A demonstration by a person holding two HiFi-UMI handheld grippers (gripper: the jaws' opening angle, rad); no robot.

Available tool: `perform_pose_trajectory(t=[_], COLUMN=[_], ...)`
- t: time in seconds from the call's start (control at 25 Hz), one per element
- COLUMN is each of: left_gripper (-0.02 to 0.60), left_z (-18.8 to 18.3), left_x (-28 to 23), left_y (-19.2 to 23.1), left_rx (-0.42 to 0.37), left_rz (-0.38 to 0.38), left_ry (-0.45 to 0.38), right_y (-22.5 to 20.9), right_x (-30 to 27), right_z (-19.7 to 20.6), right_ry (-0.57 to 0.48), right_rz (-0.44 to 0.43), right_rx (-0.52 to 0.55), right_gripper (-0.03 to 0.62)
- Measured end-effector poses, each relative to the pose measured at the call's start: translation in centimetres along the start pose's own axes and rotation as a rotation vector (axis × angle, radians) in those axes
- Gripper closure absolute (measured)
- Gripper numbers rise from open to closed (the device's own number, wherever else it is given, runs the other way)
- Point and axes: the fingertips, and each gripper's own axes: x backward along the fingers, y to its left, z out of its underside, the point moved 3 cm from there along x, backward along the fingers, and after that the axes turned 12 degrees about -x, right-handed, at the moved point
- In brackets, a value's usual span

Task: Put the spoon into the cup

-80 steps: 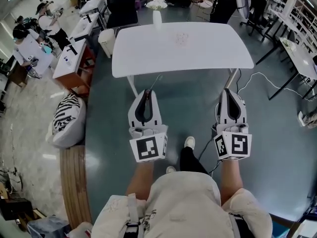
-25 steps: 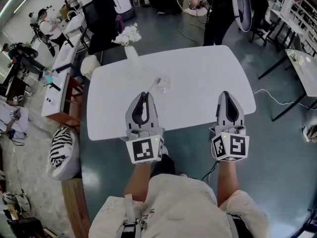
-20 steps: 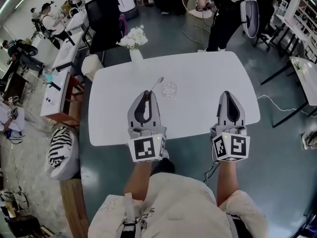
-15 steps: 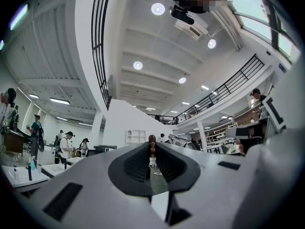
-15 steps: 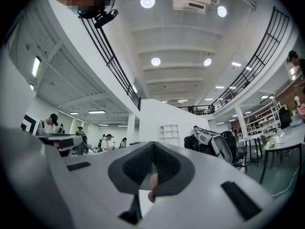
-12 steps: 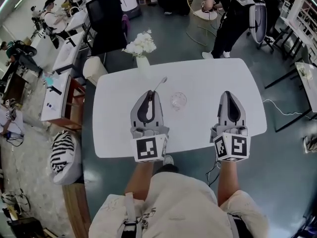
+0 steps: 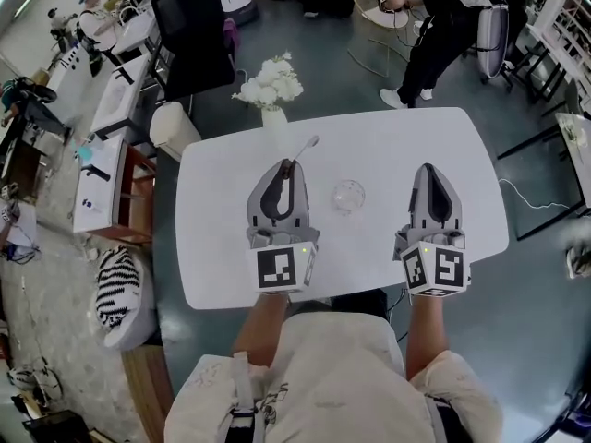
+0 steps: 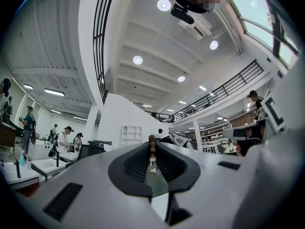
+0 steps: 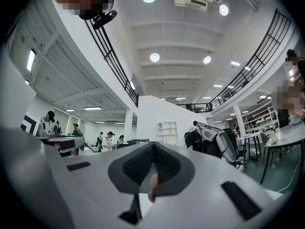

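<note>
A clear glass cup (image 7: 349,195) stands near the middle of the white table (image 7: 397,137). My left gripper (image 7: 287,163) hovers over the table just left of the cup, shut on a metal spoon (image 7: 303,149) whose bowl sticks out past the tips toward the far edge. In the left gripper view the spoon (image 8: 152,152) shows as a thin strip pinched between the jaws of the left gripper (image 8: 152,142). My right gripper (image 7: 428,167) is over the table right of the cup, its jaws closed with nothing in them. The right gripper view shows the right gripper (image 9: 153,144) with its tips together.
A white vase of white flowers (image 7: 271,90) stands at the table's far edge, just beyond the spoon. A black office chair (image 7: 194,40) and desks (image 7: 106,178) are to the left; people (image 7: 434,26) stand beyond the table.
Both grippers have moved forward from the table's near edge to over its middle. The cup now lies between them, nearer to me in the view. The spoon stays held.
</note>
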Motion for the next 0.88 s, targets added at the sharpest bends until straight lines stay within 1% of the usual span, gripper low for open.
perform_pose_trajectory(t=[0.12,0.32,0.68,0.8,0.88], left_gripper=[0.548,0.548,0.548,0.548,0.548], left_z=[0.9,3.0,7.0,8.9,10.3], left_x=[-0.5,-1.6,-2.2,-2.3,-2.2], left_y=[0.1,-0.5,-2.2,-3.1,-3.8], left_rx=[0.015,0.039,0.076,0.106,0.142], left_rz=[0.011,0.035,0.075,0.096,0.115], left_ry=[0.016,0.061,0.164,0.205,0.239], right_y=[0.0,-0.8,-2.6,-2.9,-3.3], right_x=[-0.7,-1.9,-2.7,-2.9,-2.9], right_z=[0.4,1.2,4.3,5.7,6.4], right_ry=[-0.002,0.025,0.101,0.124,0.138], right_rz=[0.0,0.018,0.04,0.045,0.051], right_rx=[0.003,-0.005,-0.032,-0.044,-0.052], right_gripper=[0.606,0.608,0.606,0.606,0.606])
